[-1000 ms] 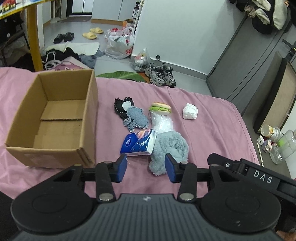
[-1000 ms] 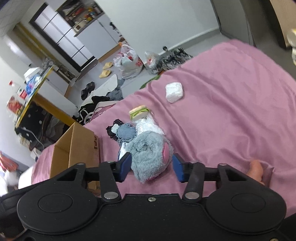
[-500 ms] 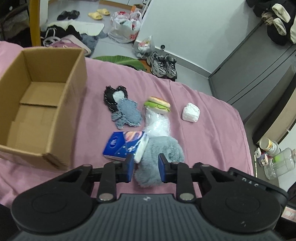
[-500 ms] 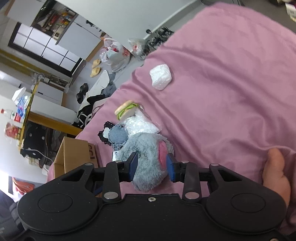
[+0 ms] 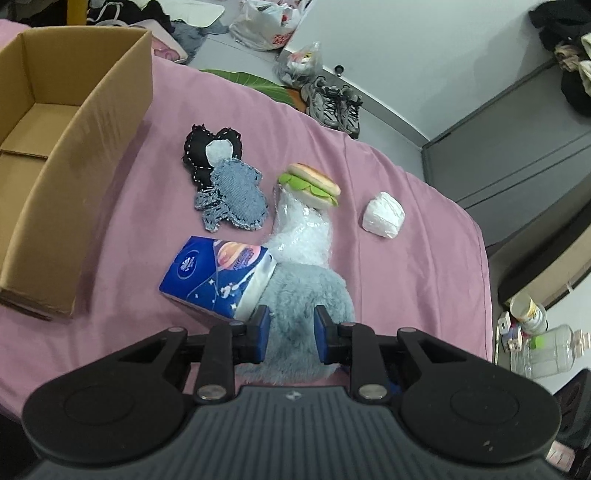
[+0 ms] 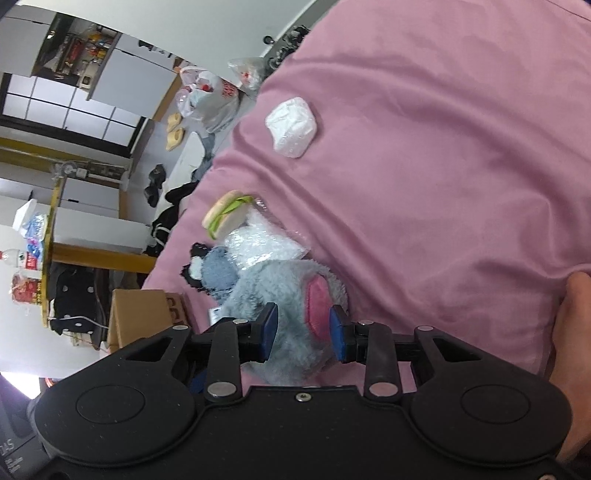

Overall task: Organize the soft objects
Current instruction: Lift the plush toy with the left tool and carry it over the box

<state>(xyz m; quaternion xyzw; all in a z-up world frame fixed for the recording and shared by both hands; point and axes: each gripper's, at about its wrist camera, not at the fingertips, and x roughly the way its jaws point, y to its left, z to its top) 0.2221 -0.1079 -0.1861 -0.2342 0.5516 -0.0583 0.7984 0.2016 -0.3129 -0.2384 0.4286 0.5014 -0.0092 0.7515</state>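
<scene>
Both grippers (image 5: 290, 328) (image 6: 303, 330) closed onto plush (image 5: 306, 295) (box (image 5: 74, 173) beside).

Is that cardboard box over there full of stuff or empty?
The cardboard box looks empty: only bare floor flaps show inside, though its near corner is hidden.

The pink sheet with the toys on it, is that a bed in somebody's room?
Probably a lived-in bedroom at home. The pink sheet looks like a bed cover, sneakers and a shopping bag lie on the floor, and clothes hang by the wall.
</scene>
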